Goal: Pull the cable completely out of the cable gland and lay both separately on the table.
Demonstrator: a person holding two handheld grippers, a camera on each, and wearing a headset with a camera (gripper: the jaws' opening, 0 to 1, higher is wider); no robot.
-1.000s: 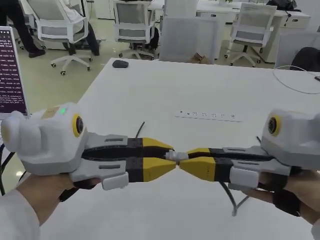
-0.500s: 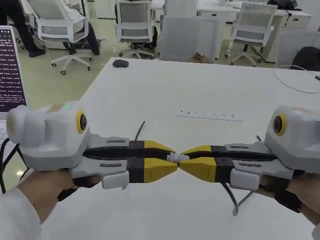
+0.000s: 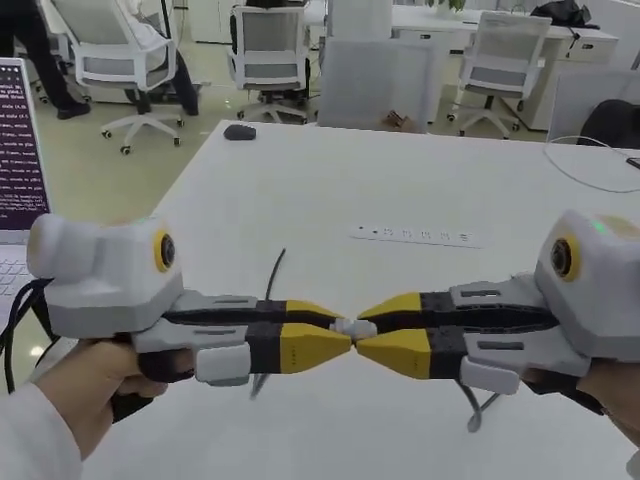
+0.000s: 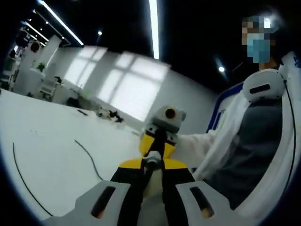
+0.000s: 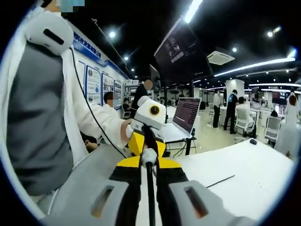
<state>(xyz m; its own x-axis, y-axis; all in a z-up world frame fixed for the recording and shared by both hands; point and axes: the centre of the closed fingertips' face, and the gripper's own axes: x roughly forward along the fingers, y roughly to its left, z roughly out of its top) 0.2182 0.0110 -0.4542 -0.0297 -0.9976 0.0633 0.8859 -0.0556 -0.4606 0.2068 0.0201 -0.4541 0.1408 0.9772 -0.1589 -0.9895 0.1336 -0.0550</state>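
A small grey-white cable gland (image 3: 352, 327) hangs above the white table (image 3: 330, 190), pinched between two yellow-tipped grippers that meet tip to tip. My left gripper (image 3: 343, 337) comes in from the left and is shut on the gland (image 4: 151, 160). My right gripper (image 3: 365, 337) comes in from the right and is shut on the black cable (image 5: 150, 197). That cable runs back along its jaws from the gland (image 5: 149, 157) and droops below it (image 3: 468, 395). A thin black cable length (image 3: 275, 265) lies on the table behind and under the left gripper.
A white power strip (image 3: 415, 234) lies mid-table and a dark mouse (image 3: 238, 131) sits at the far edge. A laptop screen (image 3: 15, 150) stands at the left. Office chairs (image 3: 265, 50) stand beyond the table. A thin wire loop (image 3: 590, 175) lies far right.
Both grippers stay closed tip to tip on the gland and cable. The pair sits slightly lower in the view and the right gripper tilts up a little.
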